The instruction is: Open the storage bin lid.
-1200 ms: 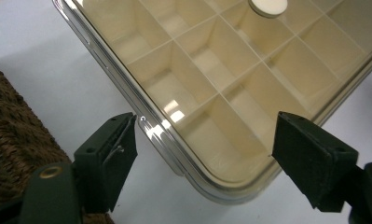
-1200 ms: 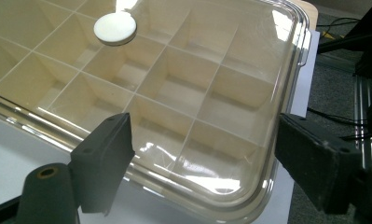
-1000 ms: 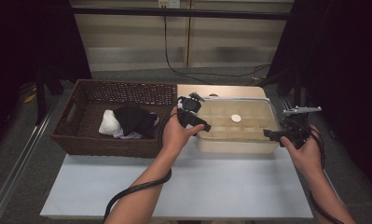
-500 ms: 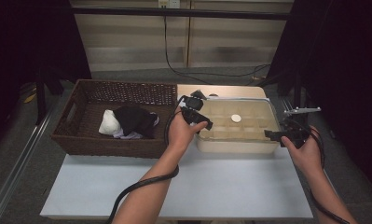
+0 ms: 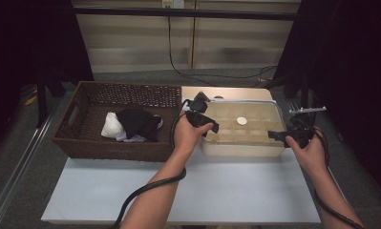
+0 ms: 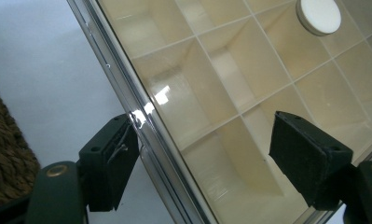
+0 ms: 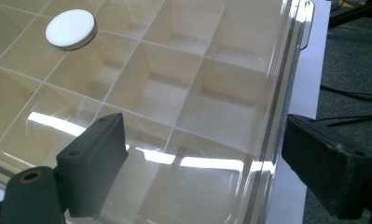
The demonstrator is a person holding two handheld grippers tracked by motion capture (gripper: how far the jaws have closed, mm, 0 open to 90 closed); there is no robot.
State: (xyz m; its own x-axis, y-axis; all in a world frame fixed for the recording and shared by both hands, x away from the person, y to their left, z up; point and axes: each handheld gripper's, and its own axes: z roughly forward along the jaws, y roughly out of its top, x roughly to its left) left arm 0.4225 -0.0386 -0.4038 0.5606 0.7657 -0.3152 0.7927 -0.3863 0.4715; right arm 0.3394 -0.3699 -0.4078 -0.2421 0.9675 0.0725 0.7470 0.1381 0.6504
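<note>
The compartments of the divided box (image 5: 240, 136) are closed off from above by its clear lid (image 7: 183, 93), on which a white knob (image 5: 242, 121) stands. The left side is blocked by the wicker basket (image 5: 116, 148) standing near. Open tabletop (image 5: 216, 191) is left in front.

Both forearms are bare, with no sleeve or glove showing. The left hand (image 5: 188, 136) carries a black handheld left gripper (image 6: 211, 161) of chunky moulded plastic; a thick black cable trails from it along the forearm. Its two jaws are flat, matt black rectangular blocks, one scuffed with pale scratches, mounted on dark arms with a brass-ringed screw hole. The right hand (image 5: 308, 153) carries a matching black right gripper (image 7: 211, 163), topped by a grey plate, with small round holes in its pads and a black cable.
</note>
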